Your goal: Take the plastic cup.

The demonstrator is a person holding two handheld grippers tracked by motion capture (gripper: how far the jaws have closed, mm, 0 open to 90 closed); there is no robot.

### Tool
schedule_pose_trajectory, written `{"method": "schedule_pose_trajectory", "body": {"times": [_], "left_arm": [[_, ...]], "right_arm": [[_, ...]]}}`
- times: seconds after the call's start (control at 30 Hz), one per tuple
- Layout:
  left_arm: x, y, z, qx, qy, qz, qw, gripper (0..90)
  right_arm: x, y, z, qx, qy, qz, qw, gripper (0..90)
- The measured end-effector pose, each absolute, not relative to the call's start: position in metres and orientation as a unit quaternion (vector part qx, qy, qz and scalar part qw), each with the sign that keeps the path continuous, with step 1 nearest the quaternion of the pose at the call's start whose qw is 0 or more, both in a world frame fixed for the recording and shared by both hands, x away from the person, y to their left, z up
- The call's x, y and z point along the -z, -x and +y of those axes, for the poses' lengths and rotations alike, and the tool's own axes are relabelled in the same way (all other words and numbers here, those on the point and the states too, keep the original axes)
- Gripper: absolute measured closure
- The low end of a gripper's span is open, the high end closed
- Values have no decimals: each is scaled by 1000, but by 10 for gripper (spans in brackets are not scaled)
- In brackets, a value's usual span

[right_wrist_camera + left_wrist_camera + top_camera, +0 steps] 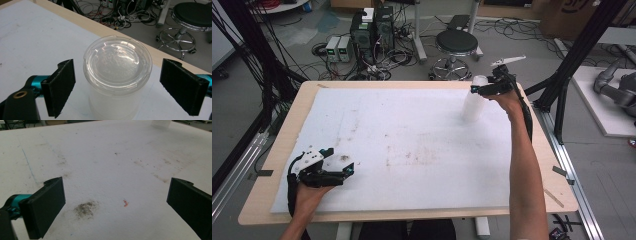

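A translucent plastic cup (474, 104) with a clear snap-on lid (117, 59) stands upright near the far right edge of the white foam board (412, 150). My right gripper (479, 90) hovers at the cup's rim. In the right gripper view it (119, 71) is open, one jaw on each side of the lid and a gap between each jaw and the cup. My left gripper (346, 169) rests low over the board's near left corner. In the left gripper view it (116, 186) stands wide open with nothing but bare board between the jaws.
The foam board lies on a wooden table (412, 84). A dark smudge (85, 208) and a small orange scrap (125, 203) mark the board ahead of the left gripper. Beyond the far edge stand a black stool (456, 44), electronics boxes (372, 30) and tangled cables.
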State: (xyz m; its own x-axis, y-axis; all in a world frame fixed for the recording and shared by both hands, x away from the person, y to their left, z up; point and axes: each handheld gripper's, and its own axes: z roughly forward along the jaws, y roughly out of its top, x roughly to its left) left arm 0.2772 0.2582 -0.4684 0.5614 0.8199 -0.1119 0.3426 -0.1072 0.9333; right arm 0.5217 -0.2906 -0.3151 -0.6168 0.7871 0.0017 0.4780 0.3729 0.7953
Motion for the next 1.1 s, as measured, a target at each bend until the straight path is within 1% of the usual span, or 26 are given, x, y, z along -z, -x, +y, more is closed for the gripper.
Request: {"method": "schedule_pose_trajectory", "body": {"times": [0.1, 0.27, 0.33, 0.63, 0.73, 1.1], "left_arm": [[468, -277, 258, -227, -710, 408, 527, 18], [468, -277, 257, -227, -713, 408, 524, 18], [468, -277, 257, -227, -713, 408, 524, 18], [468, -278, 257, -227, -715, 407, 522, 18], [468, -278, 257, -226, -714, 406, 523, 18], [468, -278, 257, -223, -714, 410, 523, 18]], "right_arm": [[319, -524, -288, -388, -395, 812, 183, 127], [323, -526, -286, -377, -400, 815, 183, 128], [324, -527, -286, -375, -399, 817, 181, 150], [327, -528, -282, -362, -401, 821, 185, 154], [328, -528, -282, -363, -401, 820, 185, 182], [333, -528, -282, -364, -407, 817, 187, 212]]}}
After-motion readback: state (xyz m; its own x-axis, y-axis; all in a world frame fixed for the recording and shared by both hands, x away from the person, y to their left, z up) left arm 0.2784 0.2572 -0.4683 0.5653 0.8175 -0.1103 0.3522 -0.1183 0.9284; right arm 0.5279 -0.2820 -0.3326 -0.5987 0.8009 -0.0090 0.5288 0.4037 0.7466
